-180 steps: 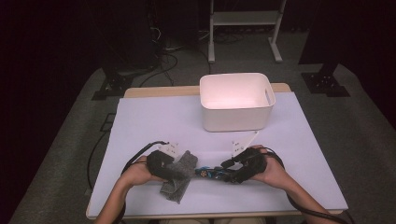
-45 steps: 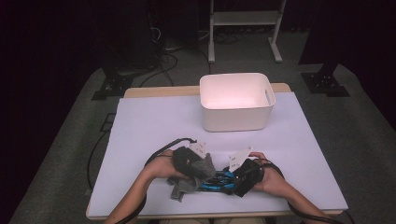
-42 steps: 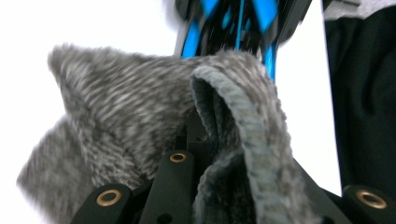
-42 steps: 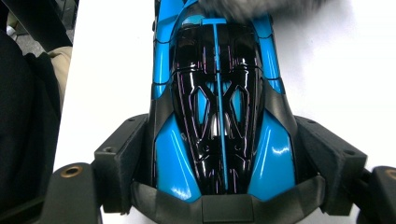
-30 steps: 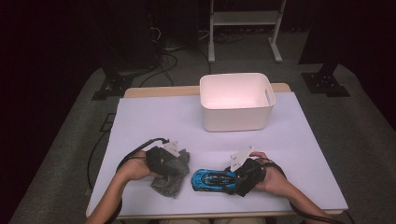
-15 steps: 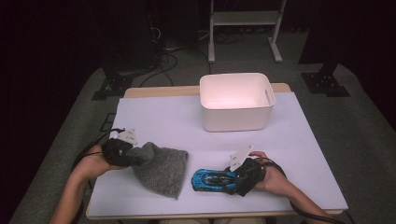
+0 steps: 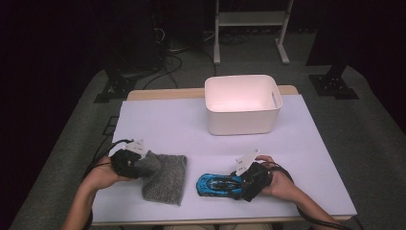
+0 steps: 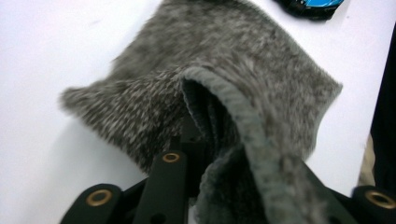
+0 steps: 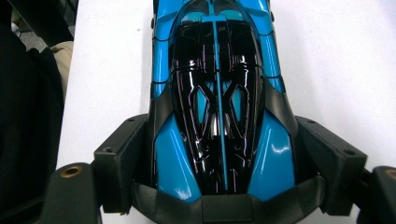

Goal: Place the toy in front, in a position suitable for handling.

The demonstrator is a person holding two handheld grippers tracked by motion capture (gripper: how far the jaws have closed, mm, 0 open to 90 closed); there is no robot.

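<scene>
A grey knitted cloth [image 7: 165, 178] lies on the table at the near left. Its left edge is lifted off the surface and sits between the jaws of my left gripper [image 7: 136, 164]. The cloth [image 8: 243, 84] bunches thickly in that gap, with its hem draped over one jaw. These jaws have just been opening a little, and the cloth is still pinched between them. To the cloth's right stands a blue and black toy car [image 7: 218, 184]. My right gripper [image 7: 242, 184] is shut on the car's [image 9: 219, 93] rear end, one pad on each flank [image 9: 224, 154].
A white tub [image 7: 242, 122] stands at the back of the table, right of centre, with nothing visible inside. A white sheet [image 7: 167, 124] covers the tabletop. Cables trail off the near left edge.
My left gripper pulled the cloth leftward away from the car, and the cloth now lies spread out apart from it. The right gripper and the car have stayed put.
</scene>
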